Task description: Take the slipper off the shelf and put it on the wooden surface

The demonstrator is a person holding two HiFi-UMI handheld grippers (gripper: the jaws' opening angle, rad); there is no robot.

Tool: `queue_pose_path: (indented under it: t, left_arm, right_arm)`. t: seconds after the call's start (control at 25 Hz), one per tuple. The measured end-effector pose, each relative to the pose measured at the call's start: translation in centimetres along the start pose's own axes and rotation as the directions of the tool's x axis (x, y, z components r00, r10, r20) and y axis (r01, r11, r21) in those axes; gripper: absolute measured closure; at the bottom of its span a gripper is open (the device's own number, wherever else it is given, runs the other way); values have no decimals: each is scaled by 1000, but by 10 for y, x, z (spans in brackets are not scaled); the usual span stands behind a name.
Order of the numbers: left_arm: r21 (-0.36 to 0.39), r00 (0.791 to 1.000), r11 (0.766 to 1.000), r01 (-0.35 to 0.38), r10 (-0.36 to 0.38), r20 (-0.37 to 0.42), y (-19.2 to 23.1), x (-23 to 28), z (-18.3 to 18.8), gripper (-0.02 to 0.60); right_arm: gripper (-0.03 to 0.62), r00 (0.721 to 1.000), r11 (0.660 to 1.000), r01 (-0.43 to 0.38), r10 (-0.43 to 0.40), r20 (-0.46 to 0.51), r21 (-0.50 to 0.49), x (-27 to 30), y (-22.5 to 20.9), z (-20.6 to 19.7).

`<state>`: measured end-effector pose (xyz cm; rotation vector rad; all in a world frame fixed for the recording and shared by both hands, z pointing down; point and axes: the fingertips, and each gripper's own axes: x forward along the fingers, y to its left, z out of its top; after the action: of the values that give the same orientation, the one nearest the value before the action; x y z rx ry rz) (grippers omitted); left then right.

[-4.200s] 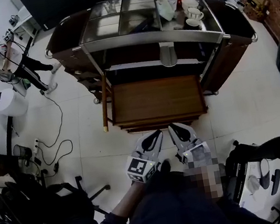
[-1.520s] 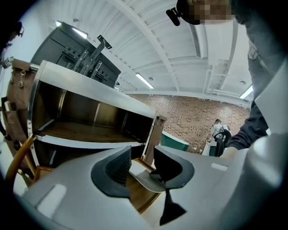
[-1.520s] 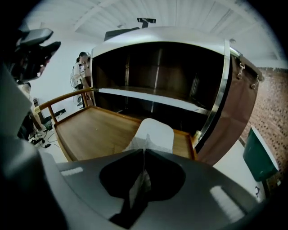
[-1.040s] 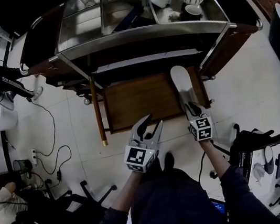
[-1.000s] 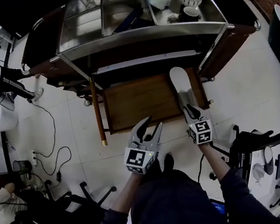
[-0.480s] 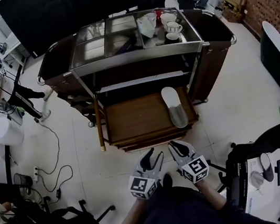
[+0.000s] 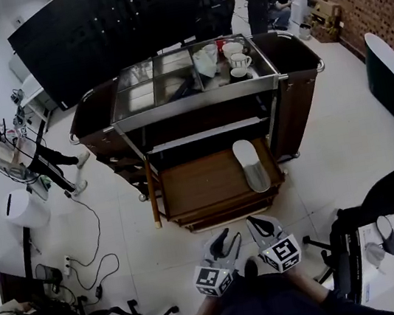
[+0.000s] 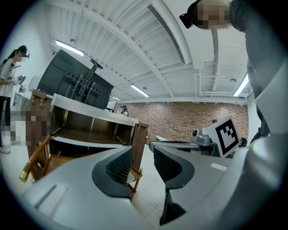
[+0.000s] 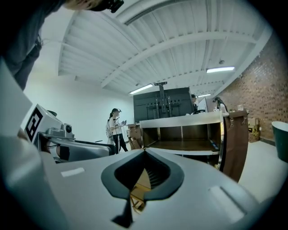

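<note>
A pale grey slipper (image 7: 251, 164) lies flat at the right end of the low wooden surface (image 7: 202, 186) in front of the cart, toe pointing toward the cart. Both grippers hang close to my body, well short of the wood and touching nothing. My left gripper (image 7: 223, 244) (image 8: 143, 157) is open, with a clear gap between its dark pads. My right gripper (image 7: 261, 226) (image 9: 144, 152) is shut, its tips meeting with nothing between them. The cart shelf (image 7: 208, 132) above the wood looks bare.
A steel-topped service cart (image 7: 191, 79) stands behind the wood, with cups (image 7: 240, 60) and a bag on its top. A person (image 7: 0, 145) stands at far left. Cables (image 7: 88, 268) trail on the white floor. Office chairs (image 7: 383, 196) flank me.
A second ago my right gripper was at the slipper's heel on the wood. It has let go, drawn back toward my body and shut empty. My head has pulled back from the cart.
</note>
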<state>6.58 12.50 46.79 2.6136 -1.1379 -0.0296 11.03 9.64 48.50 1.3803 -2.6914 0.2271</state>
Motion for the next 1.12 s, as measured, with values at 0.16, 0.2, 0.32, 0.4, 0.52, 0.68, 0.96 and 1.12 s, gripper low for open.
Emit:
queue_pose_path:
  t: [0.16, 0.2, 0.32, 0.4, 0.52, 0.68, 0.96, 1.12]
  left_arm:
    - [13, 1000, 1000, -10, 10, 9, 1, -2, 4, 423]
    - [19, 1000, 1000, -9, 8, 11, 2, -1, 3, 422]
    - [30, 1000, 1000, -8, 7, 18, 3, 3, 5, 422]
    - [29, 1000, 999, -16, 15, 23, 3, 5, 13, 422]
    - [37, 1000, 999, -11, 10, 26, 4, 8, 13, 422]
    - [45, 1000, 999, -3, 2, 22, 9, 11, 16, 423]
    - [36, 1000, 999, 11, -12, 10, 8, 19, 14, 425]
    - [40, 1000, 999, 24, -25, 13, 7, 25, 18, 425]
  right_arm:
    - [594, 1000, 1000, -6, 7, 19, -19, -1, 1, 7]
    - [594, 1000, 1000, -8, 9, 25, -25, -1, 1, 8]
    - [594, 999, 999, -17, 18, 34, -31, 2, 0, 12]
    - [594, 999, 999, -22, 23, 38, -26, 4, -1, 15]
    - [594, 999, 1000, -25, 25, 40, -11, 7, -3, 18]
    - [594, 999, 1000, -26, 26, 45, -2, 13, -3, 19]
    - [594, 999, 1000, -15, 15, 43, 12, 15, -8, 18]
    - [594, 999, 1000, -6, 5, 41, 11, 15, -13, 18]
